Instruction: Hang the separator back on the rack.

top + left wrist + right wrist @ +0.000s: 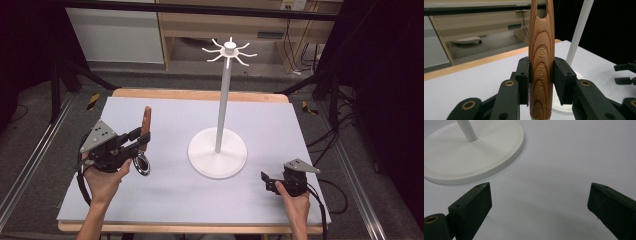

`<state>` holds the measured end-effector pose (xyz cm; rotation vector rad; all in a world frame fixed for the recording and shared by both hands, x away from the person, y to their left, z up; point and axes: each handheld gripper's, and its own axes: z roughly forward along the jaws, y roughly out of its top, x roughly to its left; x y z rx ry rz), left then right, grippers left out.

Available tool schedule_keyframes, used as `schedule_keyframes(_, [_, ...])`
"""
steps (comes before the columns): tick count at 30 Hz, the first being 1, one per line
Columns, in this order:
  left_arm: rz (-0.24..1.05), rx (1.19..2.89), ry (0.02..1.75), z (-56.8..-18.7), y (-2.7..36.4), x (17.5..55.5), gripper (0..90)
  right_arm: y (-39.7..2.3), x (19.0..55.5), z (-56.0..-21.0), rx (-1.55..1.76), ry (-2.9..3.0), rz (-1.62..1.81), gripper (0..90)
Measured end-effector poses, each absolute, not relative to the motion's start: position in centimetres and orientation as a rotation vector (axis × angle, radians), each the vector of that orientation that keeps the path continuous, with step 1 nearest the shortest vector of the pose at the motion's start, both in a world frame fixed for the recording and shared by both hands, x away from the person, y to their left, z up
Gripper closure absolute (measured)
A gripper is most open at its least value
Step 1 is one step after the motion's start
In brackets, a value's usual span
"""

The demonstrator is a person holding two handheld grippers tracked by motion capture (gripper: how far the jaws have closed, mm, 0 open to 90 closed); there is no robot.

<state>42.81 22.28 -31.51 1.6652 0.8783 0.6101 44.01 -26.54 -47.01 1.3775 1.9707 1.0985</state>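
A kitchen tool with a brown wooden handle (146, 120) and a round metal head (142, 165) is held upright off the table at the left. My left gripper (141, 138) is shut on the handle's lower part. In the left gripper view the black pads (561, 80) press both sides of the handle (541, 50), which is stamped "KITCHEN TOOL" and has a slot near its top. A white stand (223, 100) with a ring of hooks (229, 50) rises from a round base (235, 160) at the table's middle. My right gripper (265, 181) rests open at the front right, nothing between its jaws (540, 205).
A pale grey mat (190, 200) covers the wooden table. The stand's base (474, 157) lies just beyond the right gripper's jaws, and its pole (577, 32) stands right of the handle. Black frame bars and cables run along both sides of the table.
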Motion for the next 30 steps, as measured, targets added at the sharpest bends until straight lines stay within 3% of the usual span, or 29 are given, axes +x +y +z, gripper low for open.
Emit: schedule_keyframes(30, [0.616, 1.641, 0.761, -26.5, 19.1, 43.4, 67.4, -26.6, 44.0, -46.9, 1.380, 1.970, 1.100, 5.9])
